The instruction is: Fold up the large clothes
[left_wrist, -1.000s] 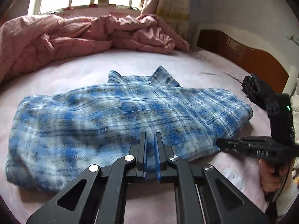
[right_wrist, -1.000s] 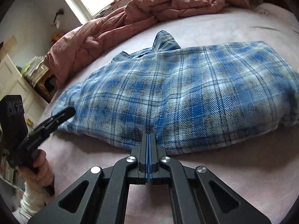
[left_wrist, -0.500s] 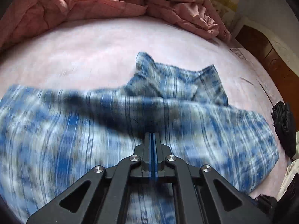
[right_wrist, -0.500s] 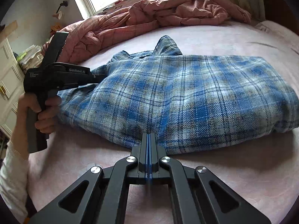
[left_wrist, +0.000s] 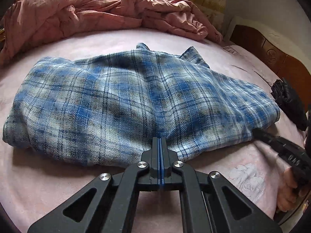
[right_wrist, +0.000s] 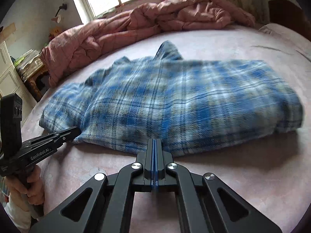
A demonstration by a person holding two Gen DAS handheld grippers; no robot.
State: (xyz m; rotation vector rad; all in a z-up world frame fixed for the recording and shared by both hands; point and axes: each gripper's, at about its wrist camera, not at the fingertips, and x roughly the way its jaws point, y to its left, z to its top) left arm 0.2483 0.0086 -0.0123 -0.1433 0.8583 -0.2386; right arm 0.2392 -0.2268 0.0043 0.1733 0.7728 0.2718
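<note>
A blue plaid shirt (left_wrist: 126, 101) lies flat across the pink bed, collar (left_wrist: 190, 56) at the far side. In the right wrist view the shirt (right_wrist: 175, 101) is blurred. My left gripper (left_wrist: 159, 138) is shut, its tips over the near hem, and the cloth creases toward them. From the right wrist view the left gripper (right_wrist: 76, 130) touches the shirt's near left corner. My right gripper (right_wrist: 153, 140) is shut on the near hem further right. In the left wrist view the right gripper (left_wrist: 255, 131) pokes into the hem's edge.
A crumpled pink quilt (left_wrist: 87, 13) is heaped along the far side under the window. A wooden headboard (left_wrist: 272, 58) bounds the right. A white cabinet (right_wrist: 7, 73) and a stool with papers (right_wrist: 33, 66) stand left of the bed. A hand (right_wrist: 33, 186) holds each gripper.
The left jaws went from slightly apart to shut. The left gripper swung out over the shirt, then came back to the near hem. The right gripper stayed at the hem.
</note>
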